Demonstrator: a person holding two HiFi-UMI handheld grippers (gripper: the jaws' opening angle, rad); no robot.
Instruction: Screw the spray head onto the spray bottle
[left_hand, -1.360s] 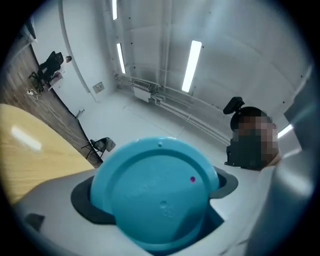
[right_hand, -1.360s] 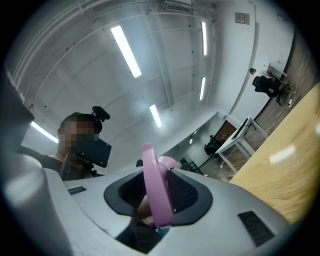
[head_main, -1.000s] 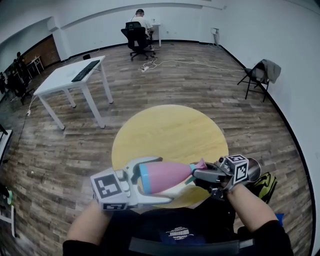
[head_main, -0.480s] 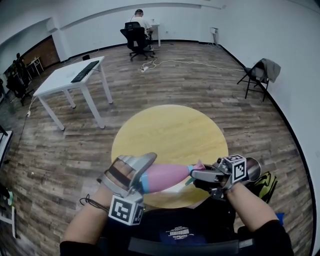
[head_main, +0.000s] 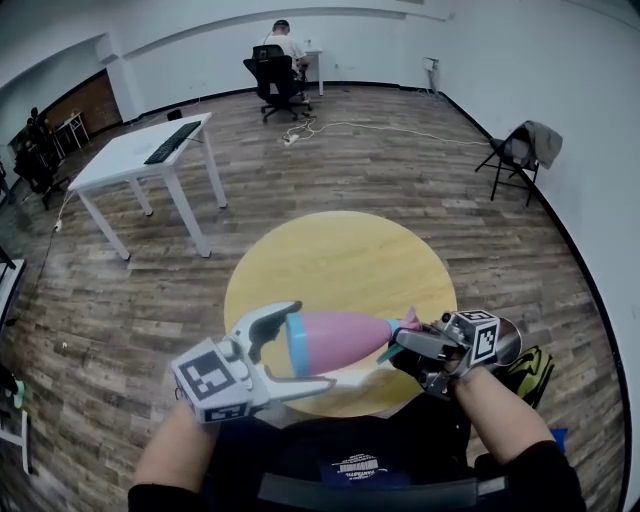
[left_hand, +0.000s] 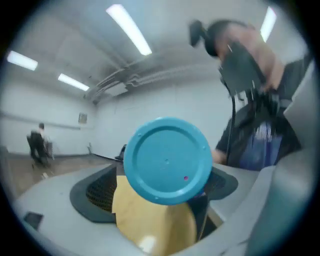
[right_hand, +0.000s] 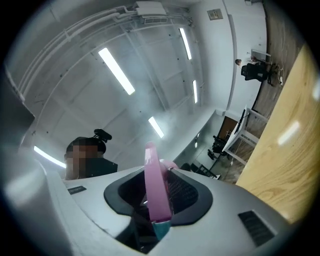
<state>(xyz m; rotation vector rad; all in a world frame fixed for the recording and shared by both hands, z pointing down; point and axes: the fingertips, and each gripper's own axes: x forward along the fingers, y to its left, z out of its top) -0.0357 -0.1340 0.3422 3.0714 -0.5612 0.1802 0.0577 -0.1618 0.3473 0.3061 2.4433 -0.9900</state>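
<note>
Right gripper (head_main: 408, 345) is clamped on the spray head (right_hand: 156, 192), with the pink trigger standing between its jaws. Left gripper (head_main: 325, 345) is released: one jaw stands at each side of the blue base (left_hand: 167, 160), and I see no pad pressing there. So the spray bottle (head_main: 345, 340) lies level in the air over the 6 o'clock edge of the yellow table (head_main: 340, 250), neck toward 3 o'clock, and I judge it is carried only at the neck.

My worry is this: if the thread has taken few turns, the weight can tilt the bottle and cross the thread, or the bottle drops past the table edge. If I close the left jaws off-centre on the tapered body, they can squeeze it out.

Farther out, a white desk (head_main: 140, 150) at 10 o'clock and a seated person (head_main: 280, 45) at 12 o'clock are well apart and give no danger.
</note>
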